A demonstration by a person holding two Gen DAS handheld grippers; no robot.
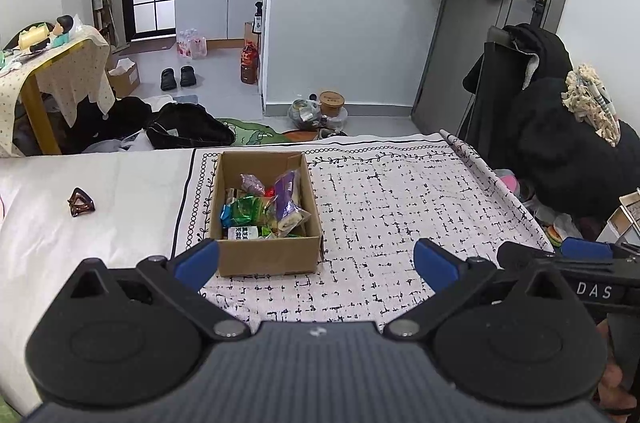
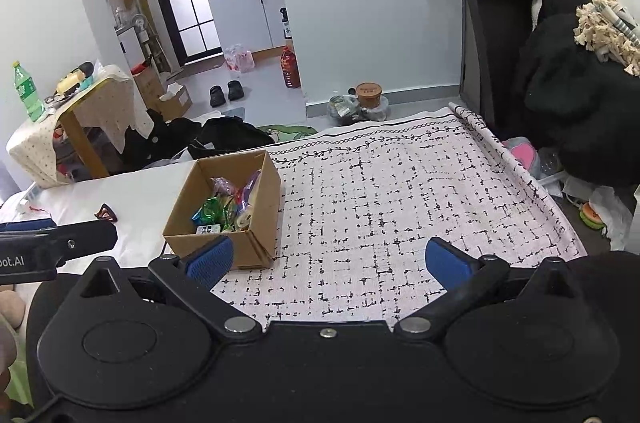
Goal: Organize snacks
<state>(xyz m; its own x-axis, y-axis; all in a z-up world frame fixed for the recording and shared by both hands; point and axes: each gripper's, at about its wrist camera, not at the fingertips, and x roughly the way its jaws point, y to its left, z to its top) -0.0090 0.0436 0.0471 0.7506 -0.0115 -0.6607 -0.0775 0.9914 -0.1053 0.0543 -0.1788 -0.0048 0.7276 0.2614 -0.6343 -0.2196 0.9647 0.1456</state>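
A brown cardboard box [image 1: 269, 257] [image 2: 182, 219] stands on a patterned white cloth [image 1: 400, 207] [image 2: 380, 191]. Inside lie several snack packets: a green one [image 1: 244, 211] [image 2: 210, 207], a purple one [image 1: 288, 191] [image 2: 250, 189] and a white-labelled one [image 1: 242, 233]. My left gripper [image 1: 316, 265] is open, just short of the box, its left fingertip beside the box's near left corner. My right gripper [image 2: 330, 263] is open too, over bare cloth to the right of the box, with nothing between its fingers.
A brown hair claw [image 1: 81, 202] [image 2: 106, 213] lies on the plain sheet left of the box. The cloth's rolled edge [image 1: 480, 163] runs along the right. Beyond the far edge are clothes on the floor, a draped side table [image 2: 80, 111] and a coat-covered chair [image 1: 540, 103].
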